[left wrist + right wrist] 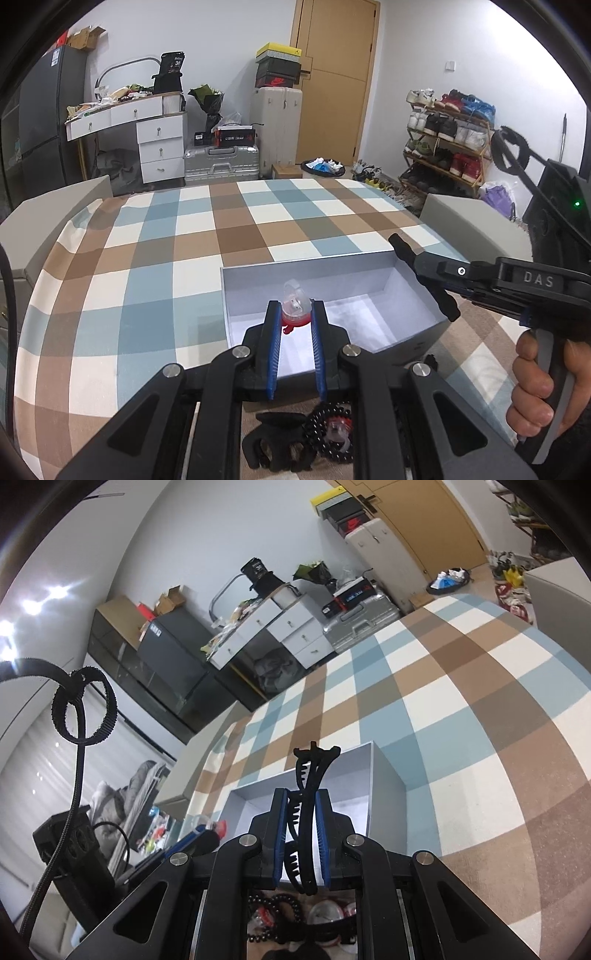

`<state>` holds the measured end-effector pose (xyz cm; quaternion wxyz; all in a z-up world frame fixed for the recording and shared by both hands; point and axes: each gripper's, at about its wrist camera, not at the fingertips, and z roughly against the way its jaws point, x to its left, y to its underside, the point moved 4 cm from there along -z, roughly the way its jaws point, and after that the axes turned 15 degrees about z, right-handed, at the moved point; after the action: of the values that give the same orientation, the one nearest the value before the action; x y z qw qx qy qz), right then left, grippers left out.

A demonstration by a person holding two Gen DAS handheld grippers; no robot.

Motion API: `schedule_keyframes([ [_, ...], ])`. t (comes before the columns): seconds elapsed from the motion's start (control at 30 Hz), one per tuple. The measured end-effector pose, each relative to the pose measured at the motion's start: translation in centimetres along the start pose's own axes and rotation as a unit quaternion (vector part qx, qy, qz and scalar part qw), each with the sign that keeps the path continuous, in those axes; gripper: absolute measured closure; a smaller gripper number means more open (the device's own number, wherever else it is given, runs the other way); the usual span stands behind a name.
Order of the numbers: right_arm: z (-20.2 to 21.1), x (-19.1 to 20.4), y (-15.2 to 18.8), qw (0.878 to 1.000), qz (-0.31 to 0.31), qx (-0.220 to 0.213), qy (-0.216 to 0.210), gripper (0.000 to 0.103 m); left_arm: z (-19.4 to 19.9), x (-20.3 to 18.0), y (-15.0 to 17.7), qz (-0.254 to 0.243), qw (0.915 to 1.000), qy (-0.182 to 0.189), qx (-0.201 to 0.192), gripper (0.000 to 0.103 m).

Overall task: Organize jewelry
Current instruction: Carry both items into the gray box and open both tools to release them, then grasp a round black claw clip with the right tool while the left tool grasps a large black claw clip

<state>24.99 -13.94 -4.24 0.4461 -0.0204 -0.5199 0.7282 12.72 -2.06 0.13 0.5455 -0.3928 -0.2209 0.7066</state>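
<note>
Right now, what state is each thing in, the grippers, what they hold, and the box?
Left gripper: shut on the ring case.
Ring case: clear lid shut, held over the box.
Right gripper: shut on the hair claw.
Hair claw: held upright, off the bed.
Box: open, no lid on it.
Beads: lying loose.

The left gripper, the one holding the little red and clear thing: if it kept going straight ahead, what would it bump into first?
Probably the grey box. The left gripper points into its open top, so the red and clear item would likely meet the white floor or far wall; depth is unclear.
</note>
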Motion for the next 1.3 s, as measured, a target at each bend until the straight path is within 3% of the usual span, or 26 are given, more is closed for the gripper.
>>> schedule_keyframes([
  [0.33, -0.5, -0.5, 0.3, 1.0, -0.01, 0.014, -0.002, 0.089, -1.0, -0.4, 1.3, -0.014, 0.9994, -0.014, 0.028, 0.092],
  [0.8, -0.5, 1.1, 0.3, 0.999, 0.025, 0.023, -0.003, 0.086, -0.3, -1.1, 1.4, -0.008, 0.9995, 0.005, 0.031, 0.092],
  [0.87, -0.2, 1.5, 0.2, 0.999, 0.04, 0.025, 0.003, 0.085, 0.2, -1.3, 1.4, -0.006, 0.9995, 0.013, 0.028, 0.092],
  [0.93, 0.1, 1.9, 0.1, 0.998, 0.055, 0.031, 0.007, 0.077, 0.6, -1.4, 1.4, -0.009, 0.9994, 0.018, 0.027, 0.091],
  [1.0, 0.4, 2.2, 0.0, 0.997, 0.071, 0.035, 0.012, 0.073, 1.0, -1.6, 1.4, -0.012, 0.9995, 0.015, 0.026, 0.081],
  [1.03, 0.6, 2.3, 0.0, 0.996, 0.077, 0.036, 0.017, 0.066, 1.2, -1.6, 1.5, -0.013, 0.9996, 0.012, 0.023, 0.068],
  [1.13, 1.6, 2.6, 0.2, 0.995, 0.091, 0.035, 0.03, 0.043, 2.0, -1.3, 1.5, -0.005, 0.9997, 0.017, 0.016, 0.044],
  [1.2, 2.4, 2.7, 0.6, 0.993, 0.101, 0.041, 0.035, 0.036, 2.8, -0.9, 1.6, 0.006, 0.9997, 0.02, 0.014, 0.03],
  [1.23, 2.6, 2.7, 0.7, 0.993, 0.104, 0.044, 0.037, 0.027, 3.2, -0.8, 1.6, 0.012, 0.9997, 0.02, 0.011, 0.022],
  [1.3, 3.3, 2.6, 1.2, 0.991, 0.116, 0.052, 0.051, 0.01, 3.8, -0.6, 1.7, 0.017, 0.9997, 0.018, 0.006, 0.018],
])
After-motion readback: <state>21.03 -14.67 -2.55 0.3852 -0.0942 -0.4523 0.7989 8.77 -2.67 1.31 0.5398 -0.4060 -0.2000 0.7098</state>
